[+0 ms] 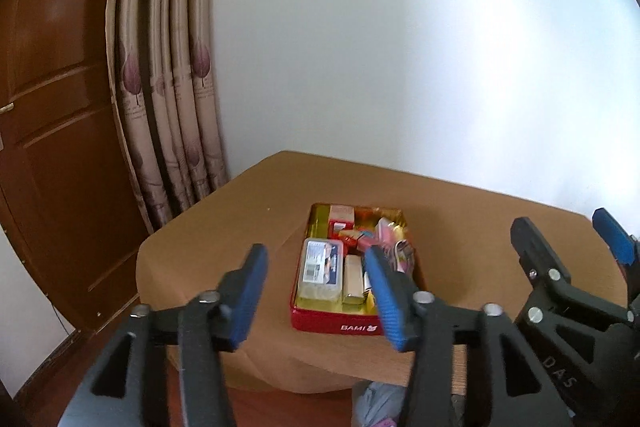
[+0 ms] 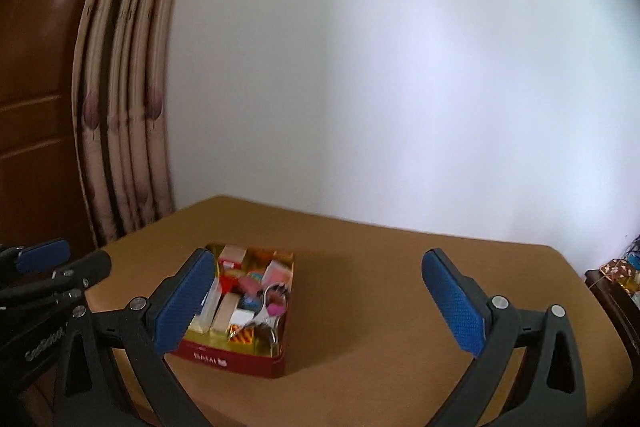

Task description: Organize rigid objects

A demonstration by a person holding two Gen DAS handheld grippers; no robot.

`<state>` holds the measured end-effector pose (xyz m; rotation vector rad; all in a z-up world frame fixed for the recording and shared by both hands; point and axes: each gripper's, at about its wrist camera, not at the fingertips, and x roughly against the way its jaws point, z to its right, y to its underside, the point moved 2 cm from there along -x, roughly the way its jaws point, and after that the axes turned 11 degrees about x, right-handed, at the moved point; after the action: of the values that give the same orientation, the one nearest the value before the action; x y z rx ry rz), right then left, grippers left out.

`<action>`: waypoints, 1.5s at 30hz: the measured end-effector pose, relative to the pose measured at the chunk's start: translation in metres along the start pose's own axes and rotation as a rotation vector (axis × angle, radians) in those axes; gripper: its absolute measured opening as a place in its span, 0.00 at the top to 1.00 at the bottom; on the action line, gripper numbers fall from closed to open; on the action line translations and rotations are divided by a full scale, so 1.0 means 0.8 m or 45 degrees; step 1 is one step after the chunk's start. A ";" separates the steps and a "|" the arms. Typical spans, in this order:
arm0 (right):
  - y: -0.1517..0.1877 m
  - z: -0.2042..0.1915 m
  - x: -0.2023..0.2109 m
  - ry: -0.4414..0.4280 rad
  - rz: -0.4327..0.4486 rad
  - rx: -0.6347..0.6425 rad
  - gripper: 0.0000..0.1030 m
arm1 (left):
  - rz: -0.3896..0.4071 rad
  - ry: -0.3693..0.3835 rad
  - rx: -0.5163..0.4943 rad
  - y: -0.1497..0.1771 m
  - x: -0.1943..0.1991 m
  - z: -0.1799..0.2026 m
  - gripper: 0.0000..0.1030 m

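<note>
While we hold both grippers raised over the near edge of the brown table [image 1: 224,227], the red tin box [image 1: 340,323] lettered BAMI sits near the middle of it, low in the centre of the left wrist view and lower left of centre in the right wrist view [image 2: 240,357]. We see it crowded with small rigid things: a clear plastic case [image 1: 322,269] with a printed label lies in its near left part, a tan block [image 1: 354,279] just beside that on the right, small red and orange cartons [image 1: 342,219] toward the far end, and something shiny and metallic [image 2: 268,307] along its right side, too blurred for us to name.

Our left gripper [image 1: 316,291] has its blue-padded fingers [image 1: 248,291] spread apart with nothing between them; they frame the box from above without touching it. Our right gripper [image 2: 320,303] stands wide, its fingers [image 2: 454,303] bare and well apart, the left pad overlapping the near left corner of the box in the picture only. Each gripper shows at the edge of the other's view.

Behind the table rises a white wall [image 1: 400,47]; a beige curtain [image 1: 168,87] with purple leaf prints hangs at the left, beside a dark brown wooden door [image 1: 52,107].
</note>
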<state>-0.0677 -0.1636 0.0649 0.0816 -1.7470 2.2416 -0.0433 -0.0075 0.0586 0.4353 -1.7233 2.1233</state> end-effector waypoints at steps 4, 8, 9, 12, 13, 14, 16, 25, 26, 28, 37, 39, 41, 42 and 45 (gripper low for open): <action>-0.004 0.003 0.007 -0.021 0.005 -0.009 0.00 | 0.039 0.018 -0.004 -0.004 0.014 0.002 0.44; -0.003 0.009 0.008 -0.026 0.004 -0.032 0.00 | 0.034 0.026 -0.018 -0.005 0.015 0.005 0.44; -0.003 0.010 0.008 -0.022 0.009 -0.040 0.00 | 0.021 0.034 -0.022 -0.004 0.013 0.005 0.43; -0.001 0.013 0.007 -0.011 -0.001 -0.047 0.00 | -0.023 0.035 -0.025 -0.001 0.005 0.006 0.43; -0.001 0.014 0.006 -0.013 -0.003 -0.054 0.00 | -0.031 0.037 -0.024 -0.001 0.001 0.005 0.43; 0.000 0.015 0.006 -0.013 -0.005 -0.059 0.00 | -0.039 0.035 -0.020 0.000 -0.001 0.004 0.42; 0.000 0.015 0.006 -0.010 -0.007 -0.057 0.00 | -0.042 0.033 -0.013 0.001 -0.004 0.001 0.42; -0.001 0.007 0.009 -0.028 -0.001 -0.035 0.00 | -0.091 0.043 0.013 0.004 -0.015 -0.004 0.42; -0.001 0.006 0.010 -0.029 0.001 -0.032 0.00 | -0.091 0.040 0.011 0.004 -0.015 -0.004 0.42; -0.001 0.006 0.010 -0.032 0.004 -0.028 0.00 | -0.091 0.039 0.011 0.004 -0.015 -0.003 0.42; 0.000 0.005 0.009 -0.040 0.000 -0.029 0.00 | -0.095 0.015 0.011 0.004 -0.017 -0.006 0.27; 0.001 0.006 0.007 -0.043 -0.002 -0.036 0.00 | -0.100 0.019 0.024 0.004 -0.019 -0.009 0.24; 0.002 0.004 0.007 -0.037 -0.002 -0.028 0.00 | -0.109 0.018 0.023 0.003 -0.021 -0.010 0.23; 0.002 0.003 0.007 -0.038 -0.001 -0.026 0.00 | -0.108 0.014 0.021 0.004 -0.021 -0.010 0.23; 0.001 0.003 0.008 -0.034 0.001 -0.025 0.00 | -0.110 0.004 0.009 0.004 -0.023 -0.010 0.23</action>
<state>-0.0747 -0.1645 0.0659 0.1070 -1.7825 2.2335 -0.0286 -0.0017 0.0456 0.4987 -1.6648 2.0692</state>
